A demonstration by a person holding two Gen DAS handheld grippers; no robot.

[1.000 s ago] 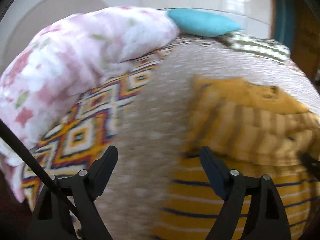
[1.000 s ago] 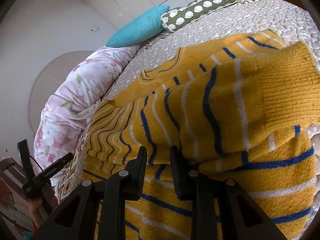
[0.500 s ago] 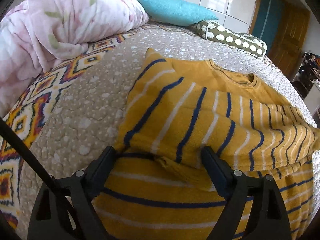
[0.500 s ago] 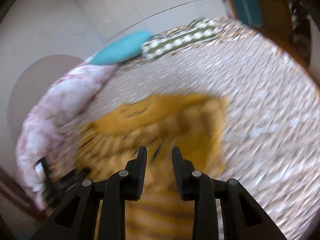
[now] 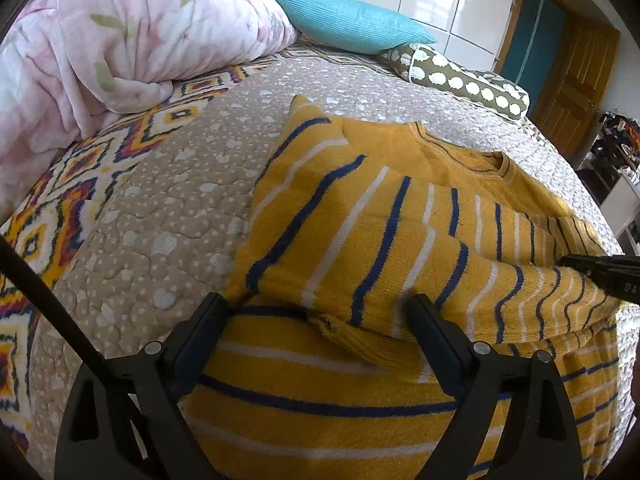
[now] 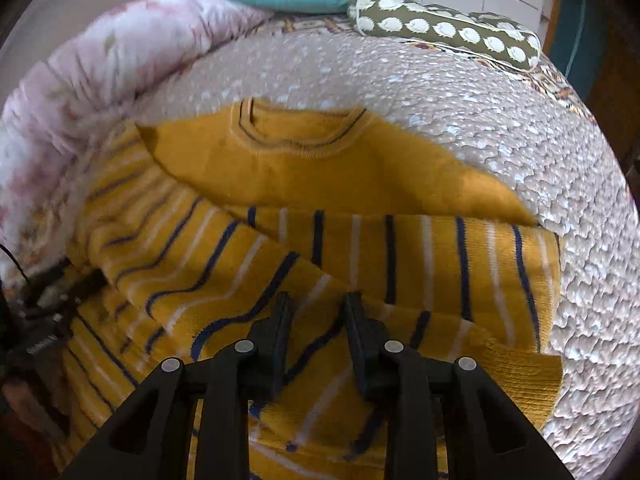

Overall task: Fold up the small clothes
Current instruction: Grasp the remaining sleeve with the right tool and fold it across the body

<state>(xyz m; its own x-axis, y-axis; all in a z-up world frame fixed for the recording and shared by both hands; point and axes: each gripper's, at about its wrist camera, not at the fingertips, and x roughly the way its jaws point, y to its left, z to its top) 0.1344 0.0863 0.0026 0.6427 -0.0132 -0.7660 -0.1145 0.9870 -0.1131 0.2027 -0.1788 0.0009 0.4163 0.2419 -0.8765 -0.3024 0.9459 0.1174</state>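
A yellow sweater [image 5: 360, 208] with blue and white stripes lies on the bed, both sleeves folded across its chest, collar [image 6: 296, 136] at the far side. My left gripper [image 5: 316, 308] hovers low over the left sleeve's cuff [image 5: 352, 340]; its jaws stand wide and are opening, with the cuff between them untouched. My right gripper [image 6: 320, 308] points down at the crossed sleeves [image 6: 400, 252]. Its jaws are narrow and closing, with striped fabric showing in the gap but no pinched fold visible. The right gripper's tip [image 5: 600, 270] also shows at the right edge of the left wrist view.
A pink floral duvet [image 5: 120, 40] is heaped at the left. A teal pillow [image 5: 352, 20] and an olive dotted bolster [image 5: 460, 76] lie at the head. The quilted bedspread [image 6: 540, 152] is bare on the right. A wooden door [image 5: 572, 80] stands beyond.
My left gripper has sunk closer to the sweater and its jaws have spread a little. My right gripper swung out over the bed, came back over the sleeves, and its jaws narrowed.
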